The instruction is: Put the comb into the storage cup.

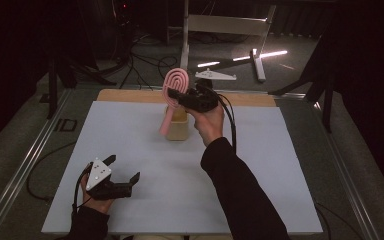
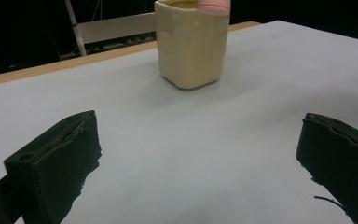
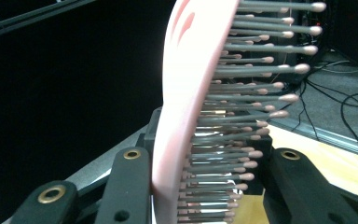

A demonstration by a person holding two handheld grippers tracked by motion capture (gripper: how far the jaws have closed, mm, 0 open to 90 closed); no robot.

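While the left gripper [image 1: 125, 170] rests wide open on the desk [image 1: 145, 150], the right gripper [image 1: 180, 95] clamps a pink hairbrush [image 1: 176, 82] above the cream cup [image 1: 178, 126].

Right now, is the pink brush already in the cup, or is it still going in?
It's partway, it seems. The right gripper is clamped on the pink hairbrush, whose handle hangs by the front of the yellow cup. Whether it's going in or out I can't tell. The left gripper is open over the table, holding nothing.
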